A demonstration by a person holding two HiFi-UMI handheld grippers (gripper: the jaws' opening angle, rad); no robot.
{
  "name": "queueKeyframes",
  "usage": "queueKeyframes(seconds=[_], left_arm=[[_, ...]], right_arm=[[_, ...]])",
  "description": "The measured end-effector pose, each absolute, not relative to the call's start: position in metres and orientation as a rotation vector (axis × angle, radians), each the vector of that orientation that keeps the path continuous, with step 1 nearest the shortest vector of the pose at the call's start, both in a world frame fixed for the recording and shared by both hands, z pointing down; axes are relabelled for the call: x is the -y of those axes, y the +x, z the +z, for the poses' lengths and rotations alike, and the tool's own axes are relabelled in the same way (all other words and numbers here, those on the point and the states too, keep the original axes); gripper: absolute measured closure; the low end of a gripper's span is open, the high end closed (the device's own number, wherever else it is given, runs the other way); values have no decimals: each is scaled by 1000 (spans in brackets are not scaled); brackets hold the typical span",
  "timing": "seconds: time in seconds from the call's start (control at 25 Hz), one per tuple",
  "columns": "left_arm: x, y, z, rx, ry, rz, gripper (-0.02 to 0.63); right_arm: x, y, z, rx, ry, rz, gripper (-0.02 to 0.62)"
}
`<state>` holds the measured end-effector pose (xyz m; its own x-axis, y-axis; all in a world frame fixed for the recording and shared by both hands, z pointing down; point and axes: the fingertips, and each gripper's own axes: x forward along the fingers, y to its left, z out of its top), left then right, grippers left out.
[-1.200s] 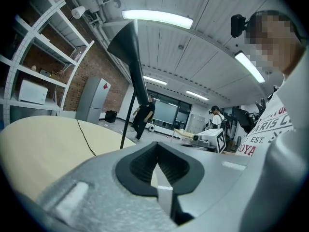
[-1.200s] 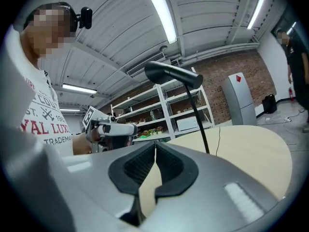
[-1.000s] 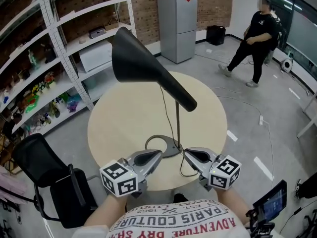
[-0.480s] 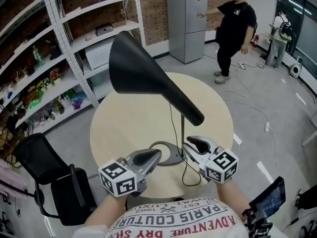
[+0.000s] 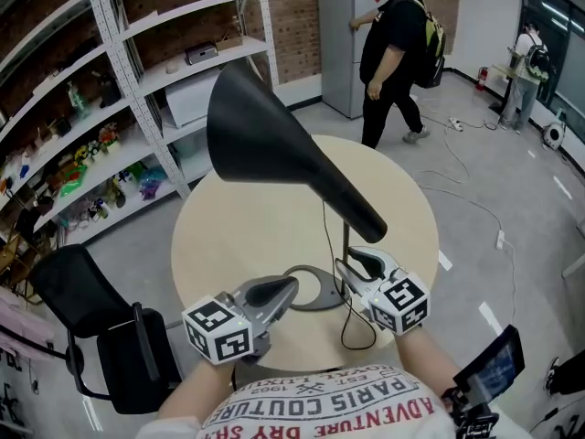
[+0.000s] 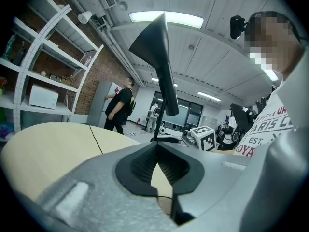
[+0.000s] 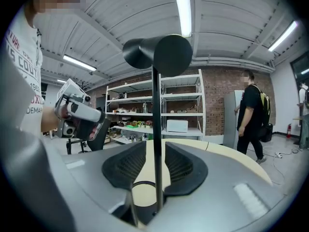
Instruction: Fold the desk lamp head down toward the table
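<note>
Between the jaws of our right gripper [image 5: 354, 265], which have just been opening, the lamp stem [image 7: 156, 105] stands untouched; beside it our left gripper [image 5: 277, 291] is closed, empty.

lamp [image 5: 274, 144]: black | table [image 5: 233, 236]: pale beige (plain) | shelving [image 5: 137, 90]: white

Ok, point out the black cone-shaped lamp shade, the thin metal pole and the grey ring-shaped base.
black cone-shaped lamp shade [image 5: 265, 140]: head view, on the wide flared part.
thin metal pole [image 7: 156, 129]: right gripper view, on its mid-shaft.
grey ring-shaped base [image 5: 322, 294]: head view, on the plate near the pole.
</note>
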<state>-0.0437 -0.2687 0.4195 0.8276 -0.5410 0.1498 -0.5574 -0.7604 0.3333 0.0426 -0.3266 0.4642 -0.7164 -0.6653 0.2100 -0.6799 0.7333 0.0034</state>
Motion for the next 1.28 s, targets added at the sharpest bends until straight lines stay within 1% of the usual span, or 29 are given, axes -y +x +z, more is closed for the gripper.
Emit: queueKeyframes(seconds=[0.08, 0.2, 0.24, 0.56, 0.64, 0.92, 1.08, 1.28], left_arm=[[271, -45, 418, 837, 2643, 60, 604], [273, -48, 410, 847, 2662, 58, 604], [274, -49, 406, 850, 2673, 57, 604], [286, -63, 363, 862, 2779, 43, 603], [290, -65, 352, 864, 2825, 56, 544], [301, -79, 295, 905, 2902, 34, 472], [309, -95, 261, 924, 2933, -24, 448], [319, -116, 218, 947, 2959, -124, 445]], right_arm=[[327, 42, 465, 2742, 1073, 107, 484], [329, 43, 466, 2733, 1092, 98, 545], [330, 43, 465, 2733, 1089, 99, 552], [336, 46, 468, 2733, 1092, 88, 554], [339, 47, 469, 2738, 1092, 98, 554], [343, 45, 469, 2740, 1098, 96, 552], [345, 42, 470, 2738, 1089, 93, 554], [345, 37, 469, 2746, 1082, 93, 554]])
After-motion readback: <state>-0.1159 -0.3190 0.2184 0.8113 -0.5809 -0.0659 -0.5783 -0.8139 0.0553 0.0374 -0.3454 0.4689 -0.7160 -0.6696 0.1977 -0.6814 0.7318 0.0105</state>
